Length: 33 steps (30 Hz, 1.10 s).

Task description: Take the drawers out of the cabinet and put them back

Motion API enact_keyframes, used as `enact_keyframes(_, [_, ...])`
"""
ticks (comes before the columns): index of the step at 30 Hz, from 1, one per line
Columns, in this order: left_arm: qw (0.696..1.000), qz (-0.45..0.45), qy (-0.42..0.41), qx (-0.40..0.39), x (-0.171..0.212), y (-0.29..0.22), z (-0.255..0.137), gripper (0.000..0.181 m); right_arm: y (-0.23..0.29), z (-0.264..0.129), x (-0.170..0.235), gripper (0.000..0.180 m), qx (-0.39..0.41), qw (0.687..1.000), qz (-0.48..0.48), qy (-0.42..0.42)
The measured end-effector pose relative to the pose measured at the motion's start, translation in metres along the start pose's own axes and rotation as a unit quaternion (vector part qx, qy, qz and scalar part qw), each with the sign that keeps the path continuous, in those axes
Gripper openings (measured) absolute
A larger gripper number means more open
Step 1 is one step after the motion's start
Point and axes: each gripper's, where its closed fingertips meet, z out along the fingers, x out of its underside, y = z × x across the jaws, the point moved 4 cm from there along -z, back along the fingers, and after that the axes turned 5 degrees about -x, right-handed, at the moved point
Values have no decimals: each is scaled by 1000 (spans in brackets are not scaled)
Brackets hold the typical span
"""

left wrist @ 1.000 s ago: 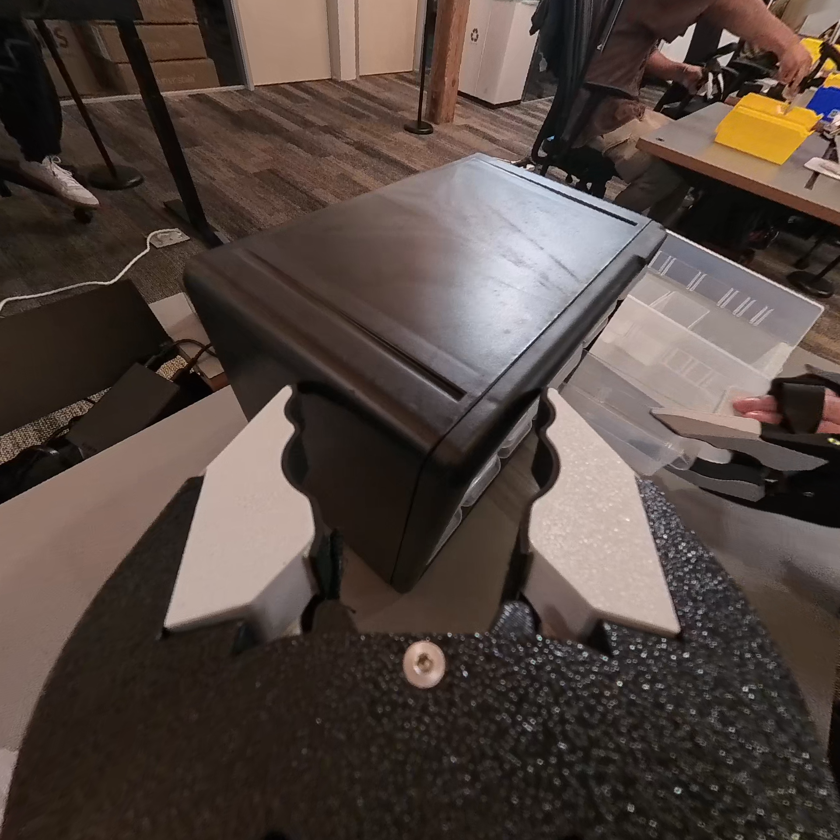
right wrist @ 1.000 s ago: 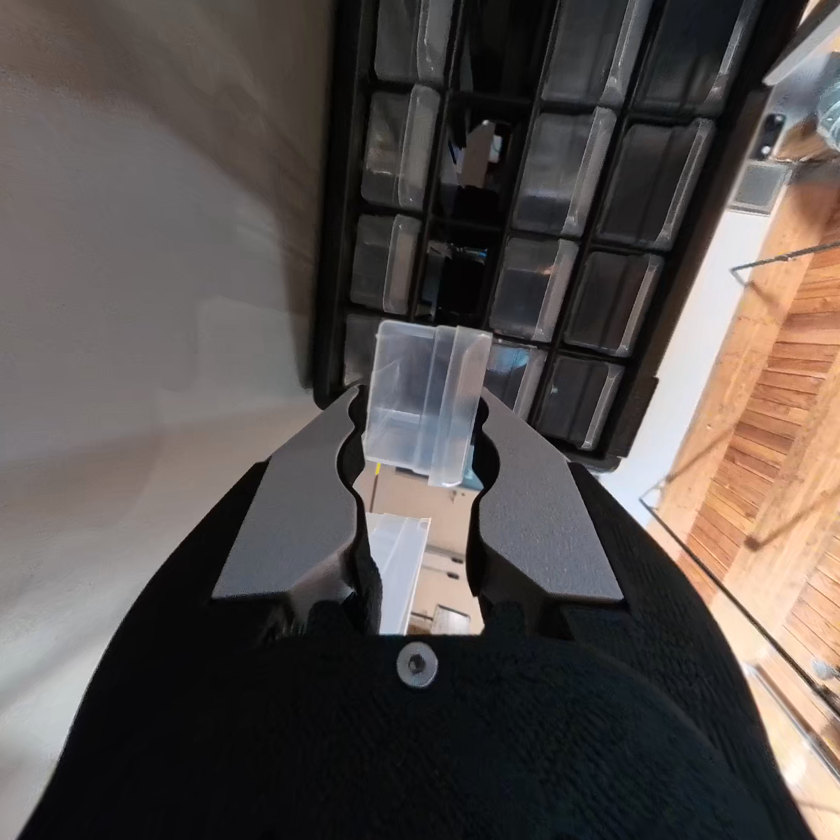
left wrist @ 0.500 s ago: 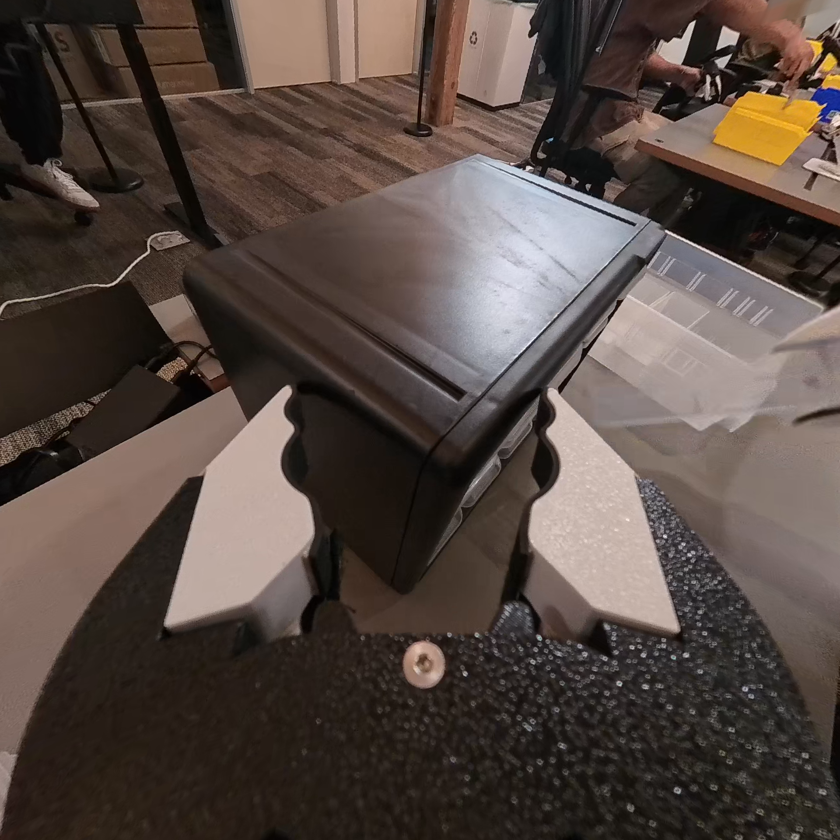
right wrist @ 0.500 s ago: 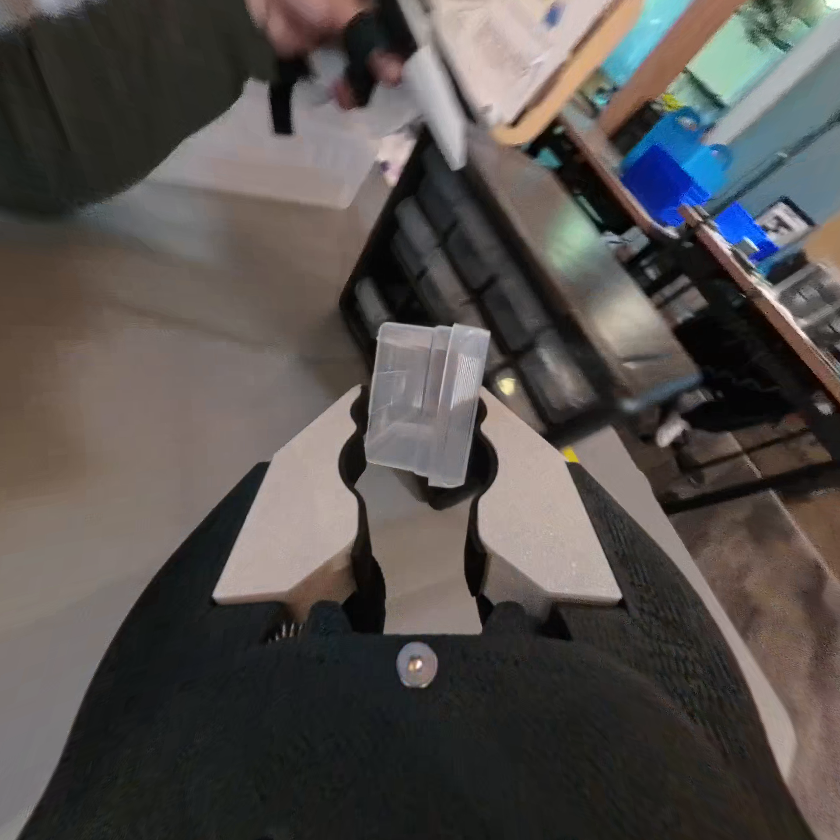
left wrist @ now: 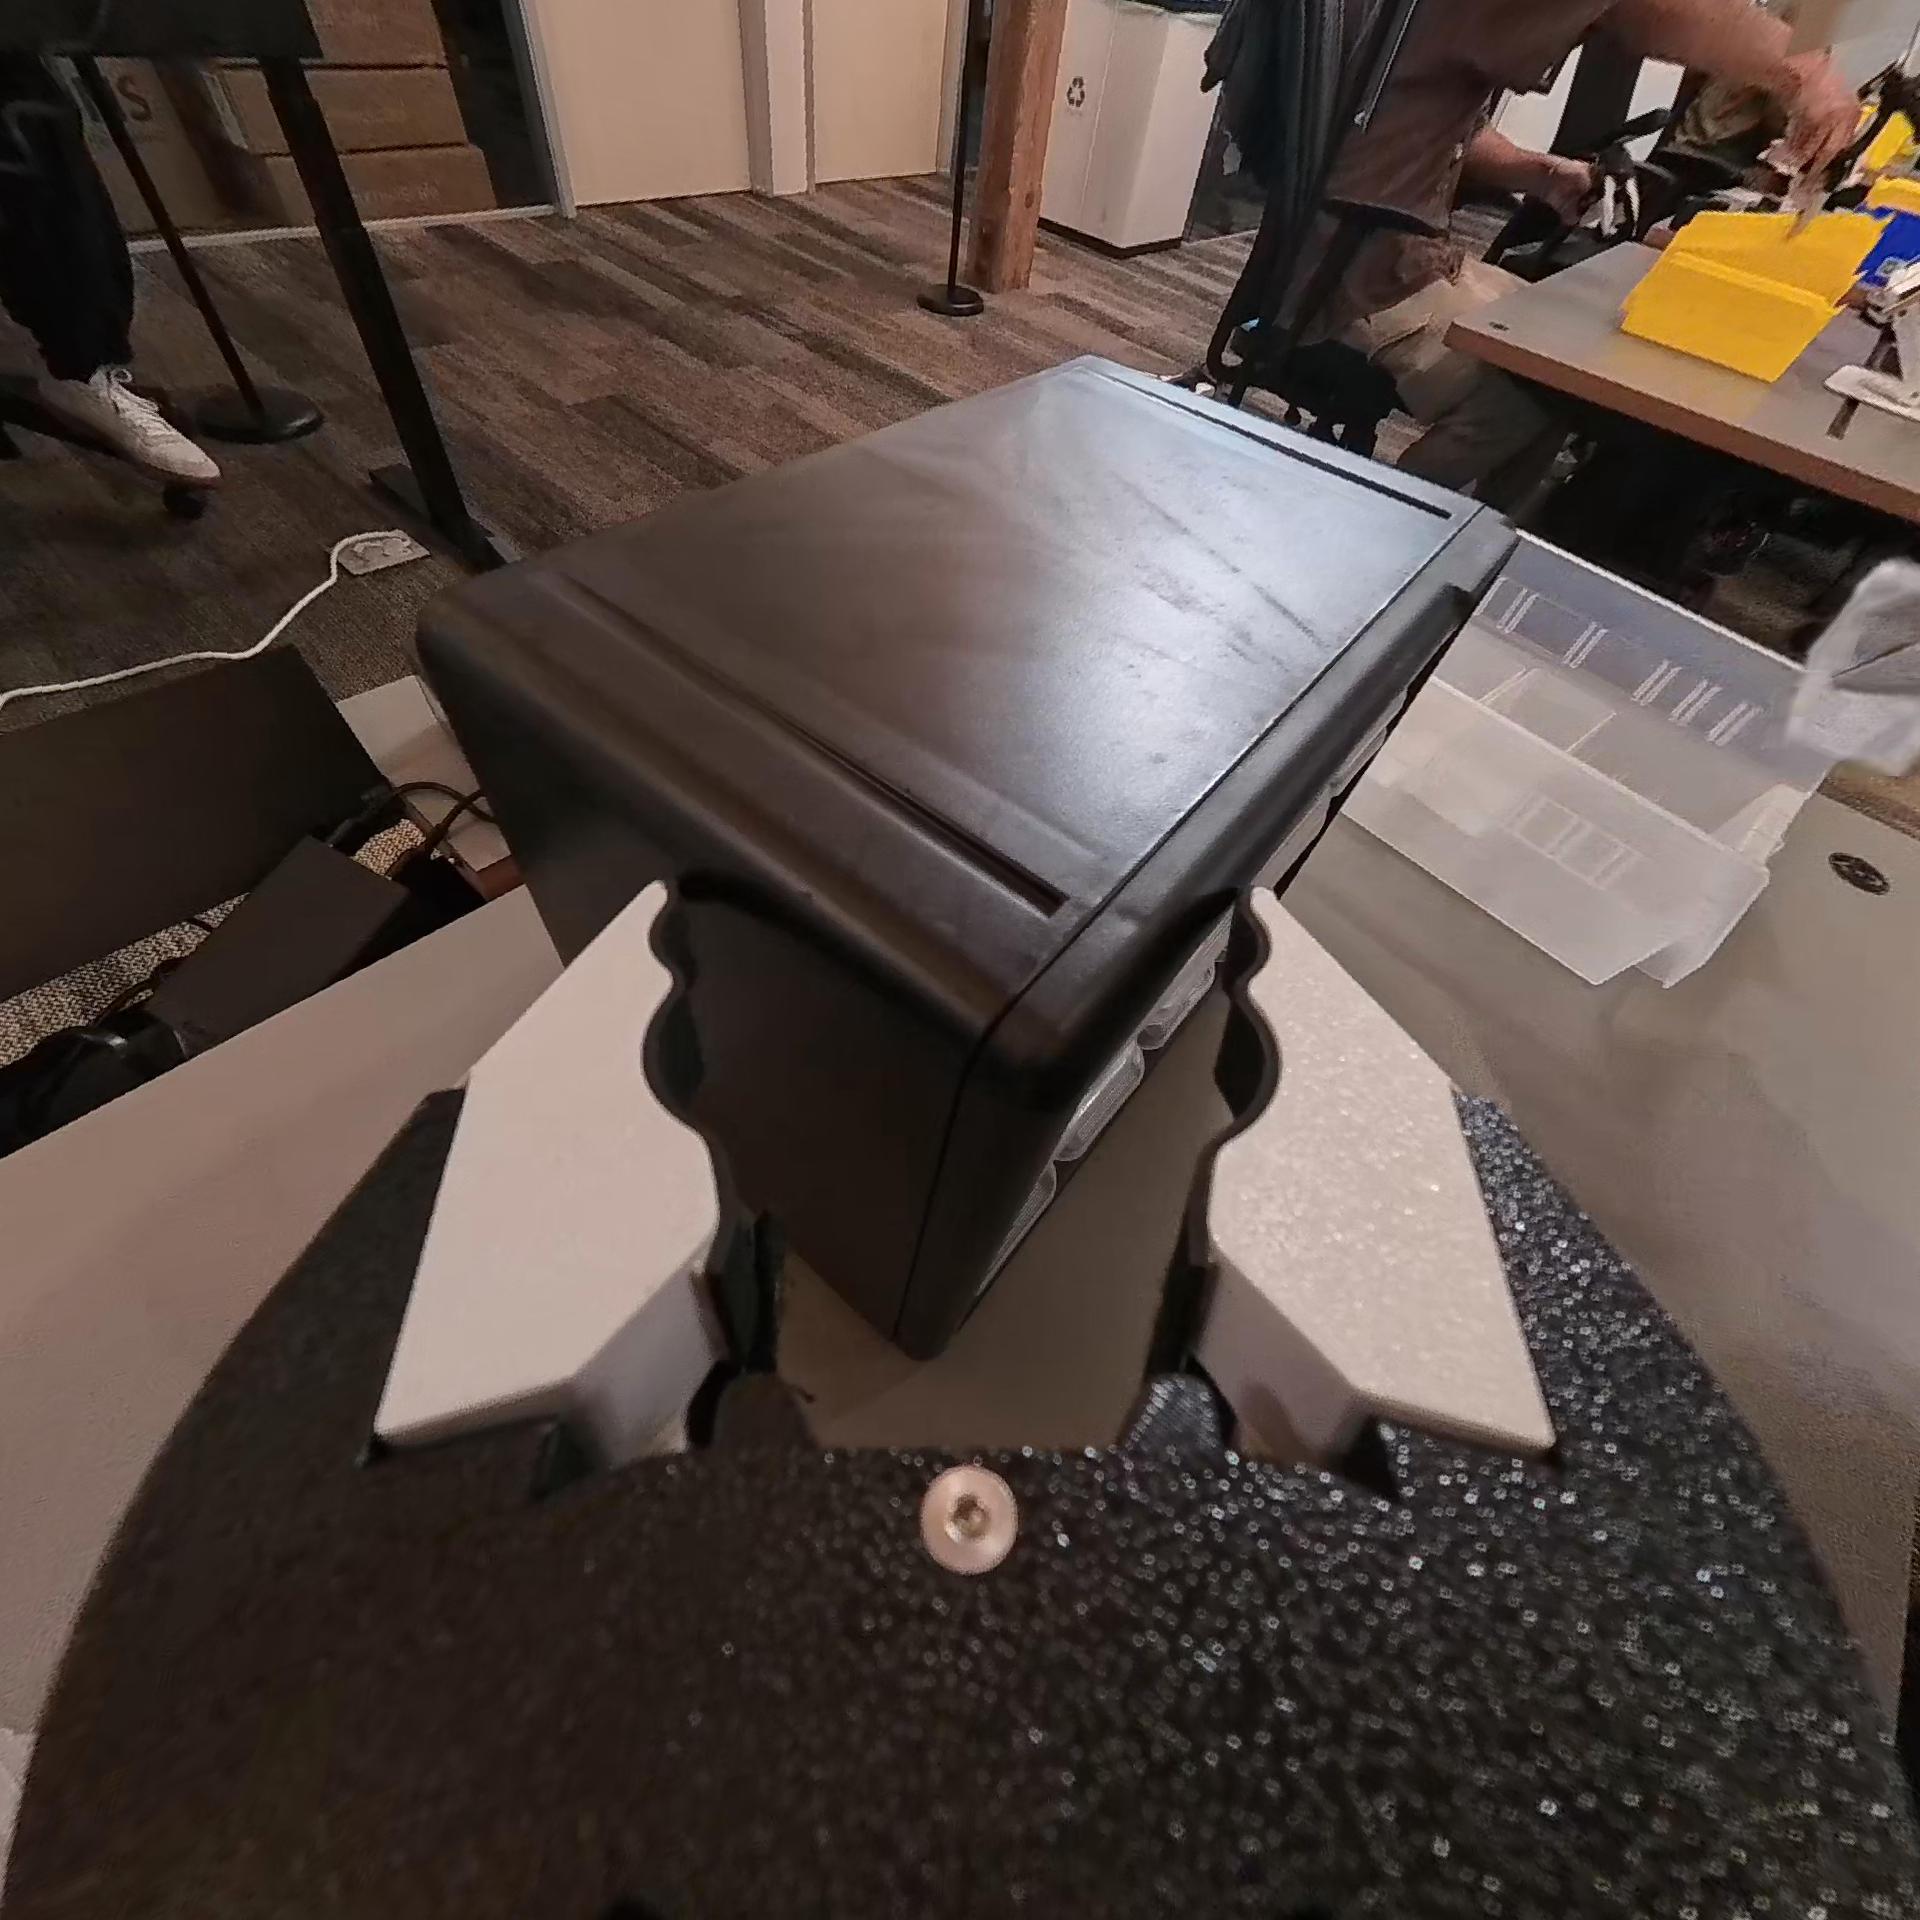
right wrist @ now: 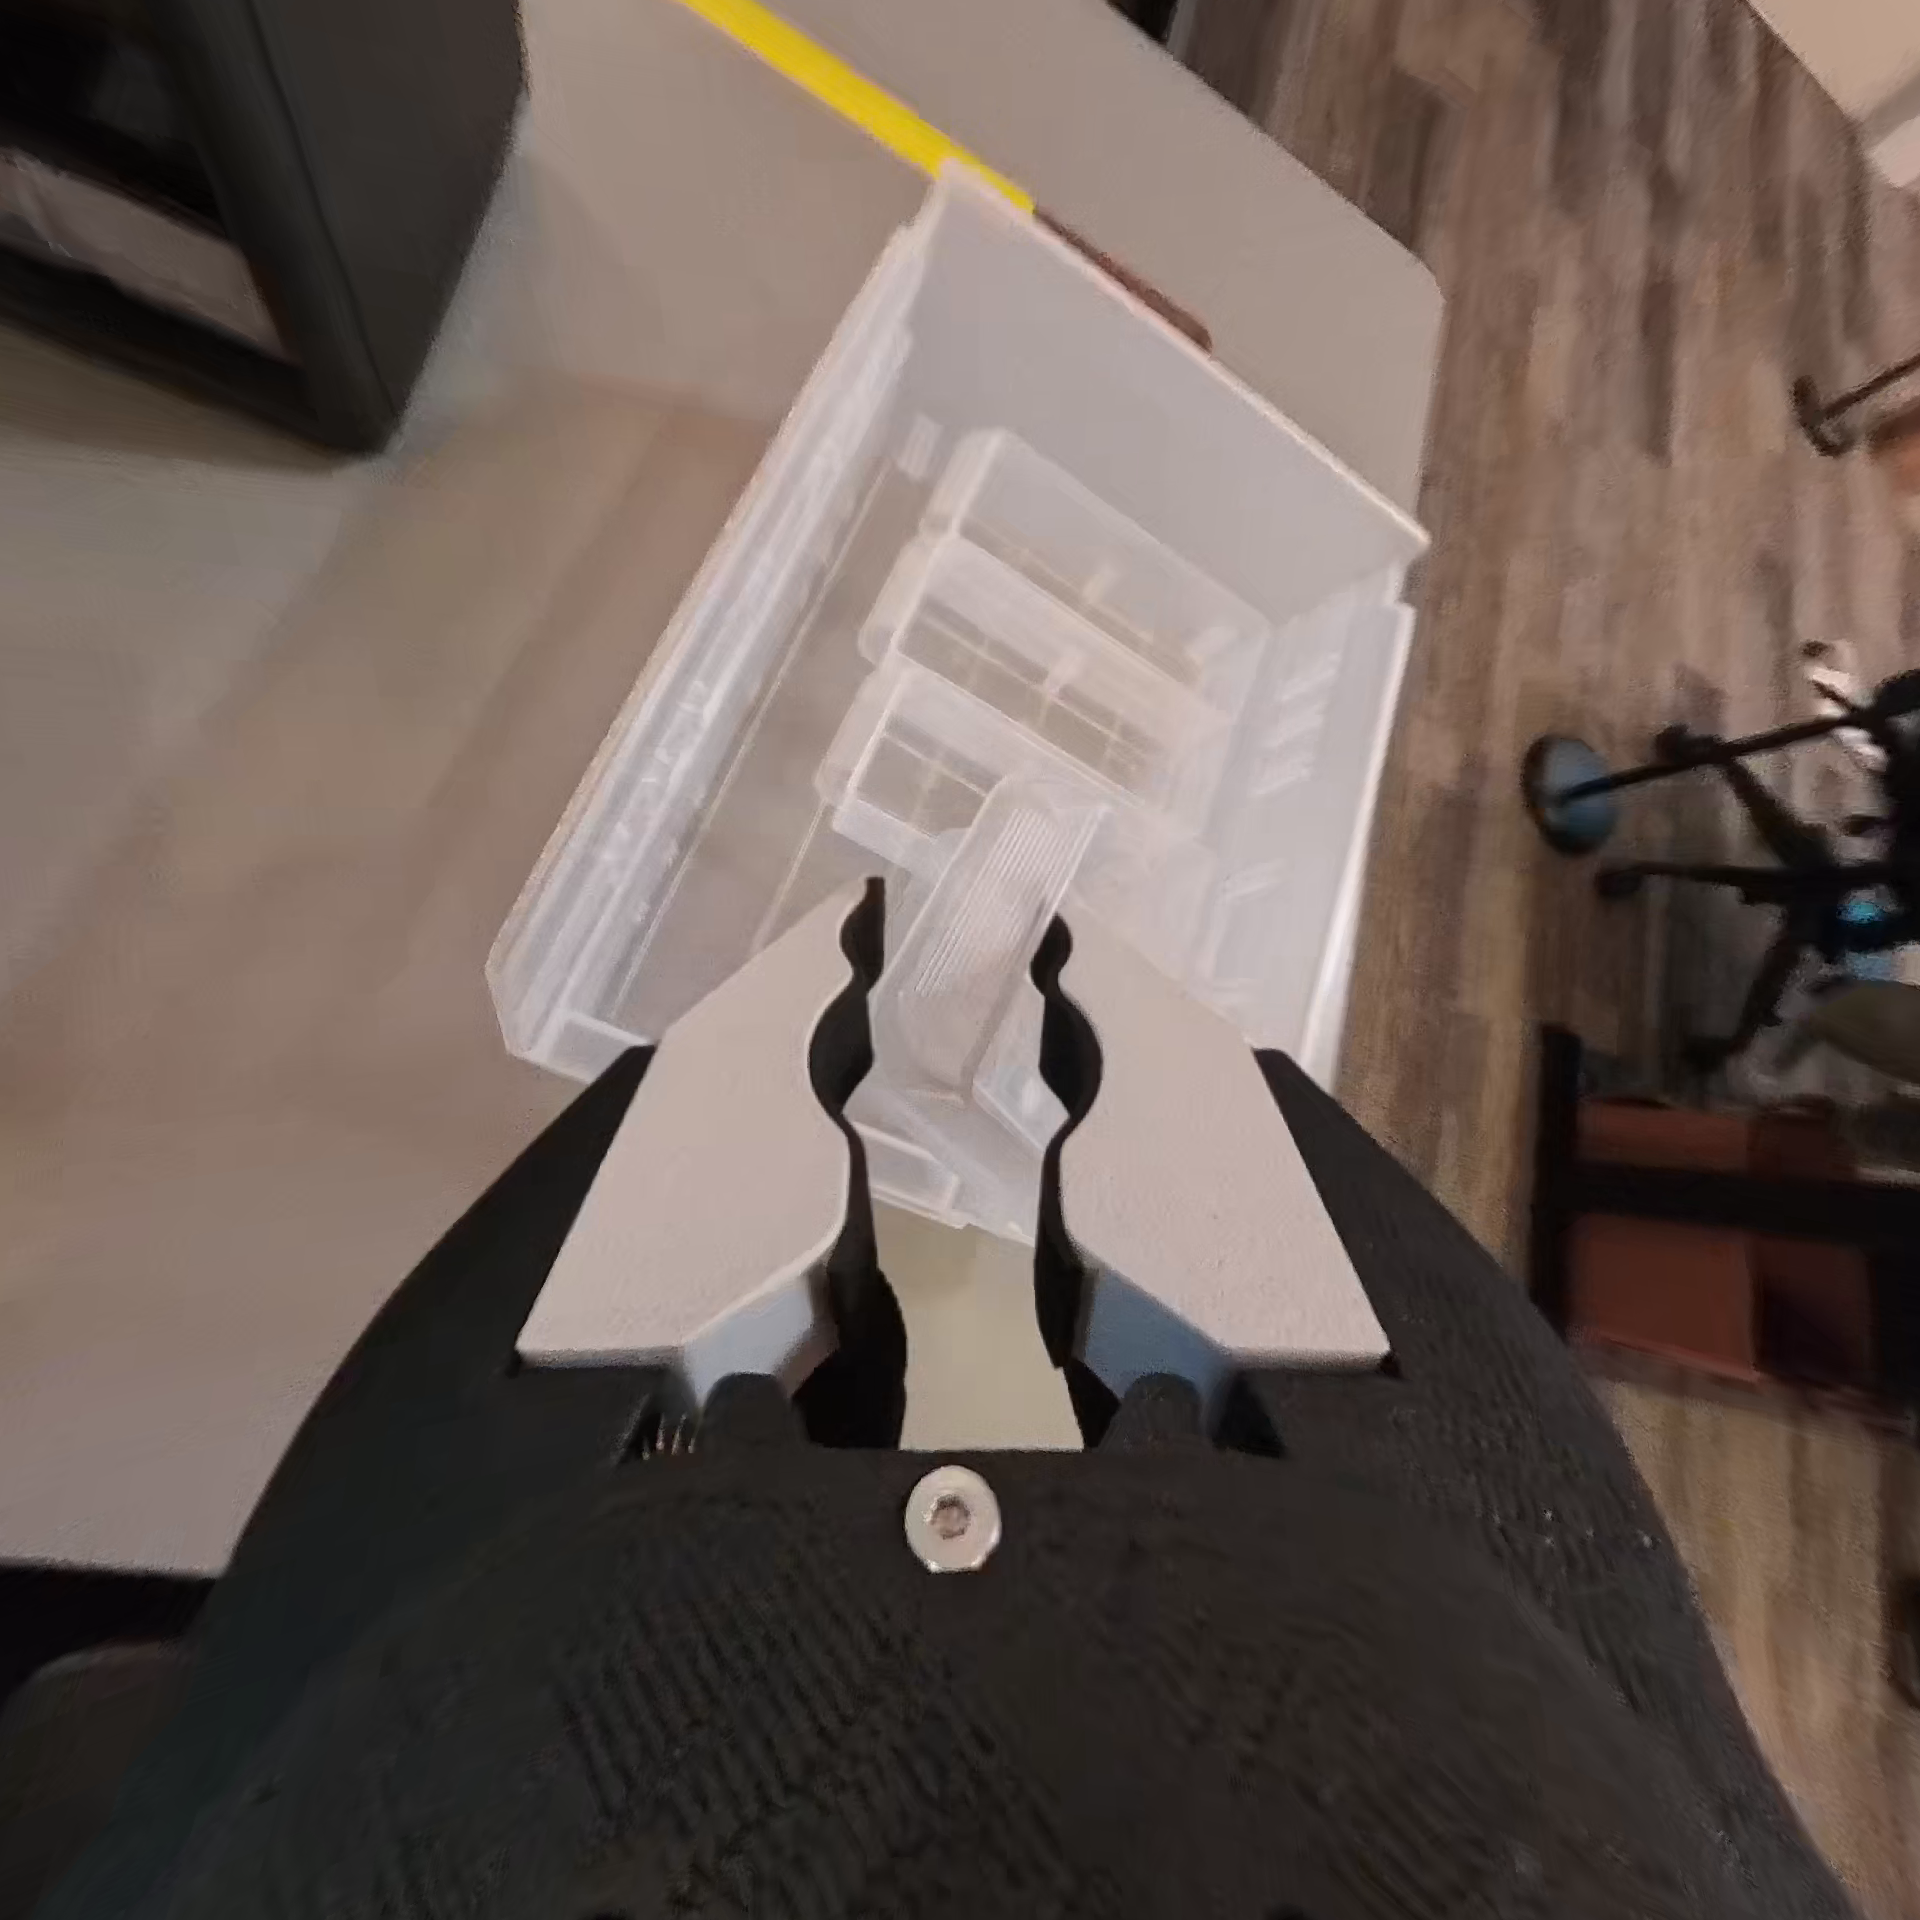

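The black cabinet stands on the grey table with its clear drawer fronts facing right. My left gripper straddles its near corner, one finger on the side and one on the front, holding it. My right gripper is shut on a small clear drawer, tilted, just above the near end of a clear plastic bin. Several clear drawers lie in that bin. The cabinet's corner shows at the upper left of the right wrist view. The bin also shows to the right of the cabinet.
The bin sits near the table's far corner, beside a yellow tape strip; wood floor lies beyond. A person sits at another table with yellow bins. Black stands and a white cable are on the floor to the left.
My right gripper swung away from the cabinet's front with the clear drawer and now hangs over the bin. The drawer sits more tilted in the fingers. My left gripper and the cabinet have not moved.
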Motion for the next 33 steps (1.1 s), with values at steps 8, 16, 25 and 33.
enact_keyframes(8, [1000, 0, 1, -1, 0, 0, 0, 101, 14, 45, -7, 26, -18, 999, -32, 5])
enact_keyframes(16, [1000, 0, 2, -1, 0, 0, 0, 101, 23, 79, 16, 26, -59, 997, -19, 46])
enact_keyframes(25, [1000, 0, 2, -1, -1, 0, 0, 101, 27, 102, 26, 44, -110, 993, 41, 17])
enact_keyframes(33, [999, -4, 10, -41, -1, 7, -1, 117, -14, 50, 17, 82, 27, 989, 79, -122])
